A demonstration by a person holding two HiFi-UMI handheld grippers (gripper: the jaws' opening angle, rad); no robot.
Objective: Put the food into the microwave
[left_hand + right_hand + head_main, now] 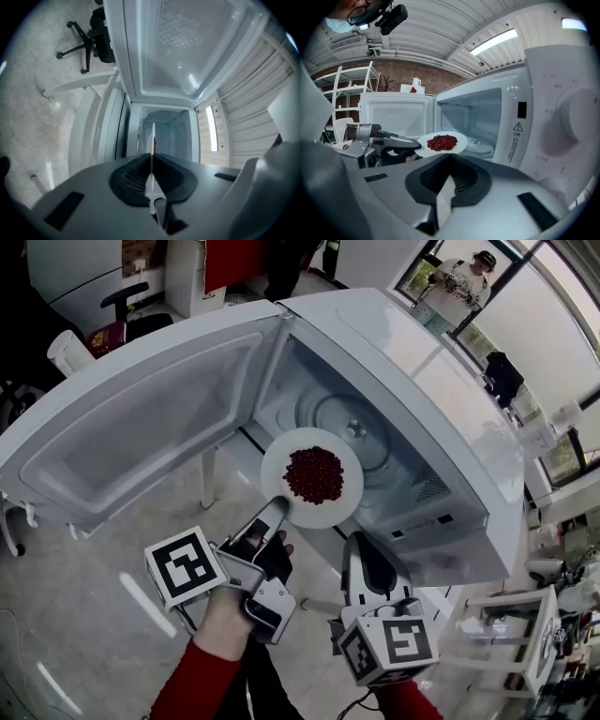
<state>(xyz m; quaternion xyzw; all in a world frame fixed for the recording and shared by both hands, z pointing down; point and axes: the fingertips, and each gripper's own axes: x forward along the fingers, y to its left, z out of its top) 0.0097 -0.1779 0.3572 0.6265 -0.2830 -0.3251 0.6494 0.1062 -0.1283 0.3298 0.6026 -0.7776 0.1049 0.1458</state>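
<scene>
A white plate (323,512) heaped with red beans (313,474) hangs level at the mouth of the open microwave (450,418), just in front of its glass turntable (352,432). My left gripper (277,511) is shut on the plate's near-left rim. In the left gripper view the plate (153,136) shows edge-on, pinched between the jaws of the left gripper (151,158). My right gripper (361,563) stays below the microwave's front right corner, shut with nothing in it. From the right gripper (449,159) I see the plate (459,145) and beans (442,142) before the cavity.
The microwave door (141,418) is swung wide open to the left. The control panel (562,122) stands close on my right gripper's right. An office chair (89,40) is on the floor beyond, white shelving (342,93) behind, and a person (469,277) far back.
</scene>
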